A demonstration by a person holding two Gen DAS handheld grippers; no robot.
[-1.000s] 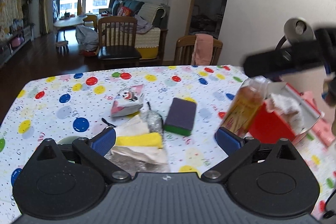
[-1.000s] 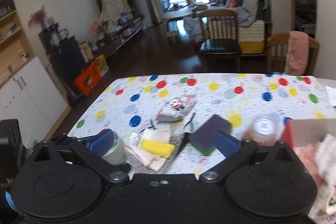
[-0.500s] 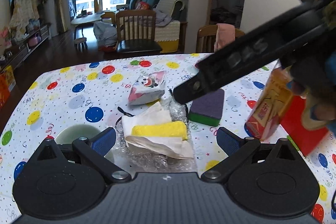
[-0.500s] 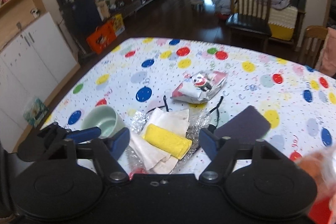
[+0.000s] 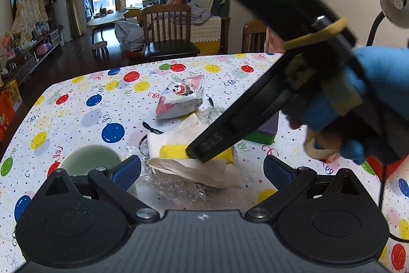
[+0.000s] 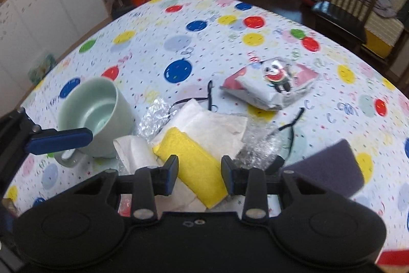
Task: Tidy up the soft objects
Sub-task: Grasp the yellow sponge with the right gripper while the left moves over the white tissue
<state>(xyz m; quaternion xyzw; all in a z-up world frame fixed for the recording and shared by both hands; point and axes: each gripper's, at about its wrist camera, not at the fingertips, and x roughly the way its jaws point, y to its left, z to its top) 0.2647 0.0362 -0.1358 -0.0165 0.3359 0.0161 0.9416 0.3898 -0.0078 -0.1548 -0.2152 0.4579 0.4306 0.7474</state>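
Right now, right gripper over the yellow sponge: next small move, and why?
Probably finish closing. The right gripper is closing with the yellow sponge between its jaws, gaps visible on both sides; the sponge lies on white tissue, so pinch only the sponge before lifting.

1. Your counter (image 6: 158, 42) wears a white cloth printed with coloured balloons.
2. On it stand a pale green mug (image 6: 95, 117) and a panda-printed packet (image 6: 271, 86).
3. Crinkled clear wrap (image 6: 258, 145) lies under white paper (image 6: 217, 124).
4. A purple-topped sponge (image 6: 329, 168) lies near the wrap.
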